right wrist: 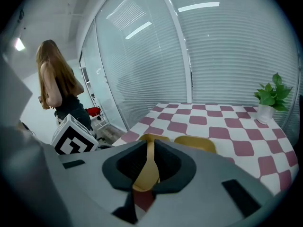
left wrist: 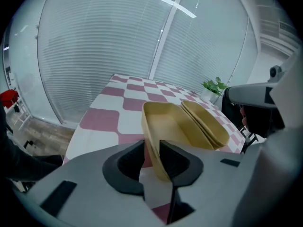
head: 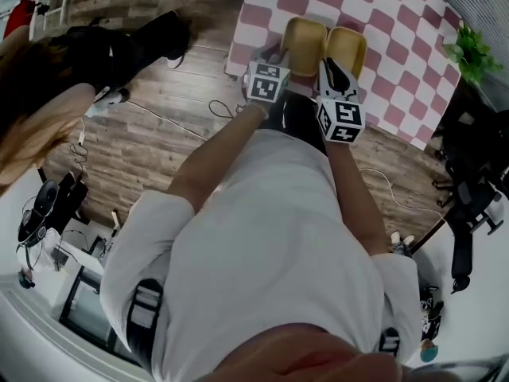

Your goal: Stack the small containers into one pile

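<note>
Two yellow oblong containers lie side by side near the edge of the pink-and-white checked table (head: 382,14). My left gripper (head: 278,60) is at the left container (head: 305,42). In the left gripper view its jaws (left wrist: 151,143) stand shut on the near wall of that container (left wrist: 170,124), which looks tilted. Beside it the right container (left wrist: 210,122) shows a doubled rim, as if two are nested. My right gripper (head: 334,76) is at the right container (head: 350,48). The right gripper (right wrist: 150,143) pinches a thin yellow container wall (right wrist: 147,167) edge-on between its jaws.
A potted plant (head: 471,48) stands at the table's far right corner. A person with long hair (right wrist: 57,89) stands on the wooden floor to the left. Cables (head: 159,118) lie on that floor. Black office chairs (head: 469,205) are at the right. Glass walls with blinds enclose the room.
</note>
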Motion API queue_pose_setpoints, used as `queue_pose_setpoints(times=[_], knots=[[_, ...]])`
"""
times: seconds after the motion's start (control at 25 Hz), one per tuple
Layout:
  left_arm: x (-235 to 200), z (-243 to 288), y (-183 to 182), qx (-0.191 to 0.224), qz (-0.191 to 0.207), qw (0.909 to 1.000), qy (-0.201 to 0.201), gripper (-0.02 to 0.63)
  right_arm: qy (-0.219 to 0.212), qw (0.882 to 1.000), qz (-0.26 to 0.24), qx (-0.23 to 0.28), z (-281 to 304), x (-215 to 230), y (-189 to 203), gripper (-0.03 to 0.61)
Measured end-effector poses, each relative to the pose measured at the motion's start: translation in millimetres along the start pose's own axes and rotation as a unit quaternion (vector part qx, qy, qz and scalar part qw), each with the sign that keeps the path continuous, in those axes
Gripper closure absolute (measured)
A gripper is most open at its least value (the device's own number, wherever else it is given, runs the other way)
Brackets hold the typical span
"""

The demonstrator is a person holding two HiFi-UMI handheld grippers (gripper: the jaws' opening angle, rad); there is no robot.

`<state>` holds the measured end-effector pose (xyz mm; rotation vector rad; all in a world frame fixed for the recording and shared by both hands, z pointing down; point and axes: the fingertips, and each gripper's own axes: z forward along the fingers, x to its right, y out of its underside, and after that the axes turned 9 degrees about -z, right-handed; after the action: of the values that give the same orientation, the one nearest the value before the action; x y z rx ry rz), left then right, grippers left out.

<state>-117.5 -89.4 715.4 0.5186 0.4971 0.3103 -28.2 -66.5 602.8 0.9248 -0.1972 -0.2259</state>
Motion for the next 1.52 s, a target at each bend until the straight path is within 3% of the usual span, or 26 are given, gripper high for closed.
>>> queue_pose_setpoints(times=[0.12, 0.28, 0.68, 0.76, 0.8, 0.96, 1.28, 1.52], knots=[[-4.4, 6.8, -2.0, 0.004, -0.003, 1.0000, -0.005, 0.515, 0.002, 1.000, 0.004, -0.006, 1.2, 2.4, 5.6, 0.534], [-15.5, 6.5, -7.2, 0.020, -0.020, 0.9993, -0.023, 0.569, 0.000, 1.000, 0.006, -0.011, 0.0, 1.5, 10.8, 0.534], [-18.1, -32.9, -32.9, 0.052, -0.065, 0.9961, -0.026, 0.574, -0.016, 1.000, 0.022, 0.003, 0.7, -7.2, -5.0, 0.534], [-16.3, -42.4, -39.9, 0.062, -0.073, 0.9951, -0.026, 0.574, -0.019, 0.999, 0.028, 0.007, 0.7, -7.5, -11.3, 0.500], [-14.4, -47.3, -43.2, 0.067, -0.075, 0.9946, -0.025, 0.574, -0.021, 0.999, 0.031, 0.009, 0.2, -7.7, -13.8, 0.466], [-5.9, -65.2, -58.2, 0.087, -0.072, 0.9934, -0.020, 0.574, -0.029, 0.999, 0.034, 0.018, -1.5, -9.8, -25.6, 0.457], [18.0, -107.6, -91.9, 0.126, -0.077, 0.9890, 0.003, 0.574, -0.043, 0.998, 0.015, 0.044, -10.2, -20.0, -58.0, 0.457], [28.8, -120.2, -97.1, 0.134, -0.075, 0.9881, 0.009, 0.574, -0.040, 0.997, 0.001, 0.059, -17.2, -19.6, -70.2, 0.471]])
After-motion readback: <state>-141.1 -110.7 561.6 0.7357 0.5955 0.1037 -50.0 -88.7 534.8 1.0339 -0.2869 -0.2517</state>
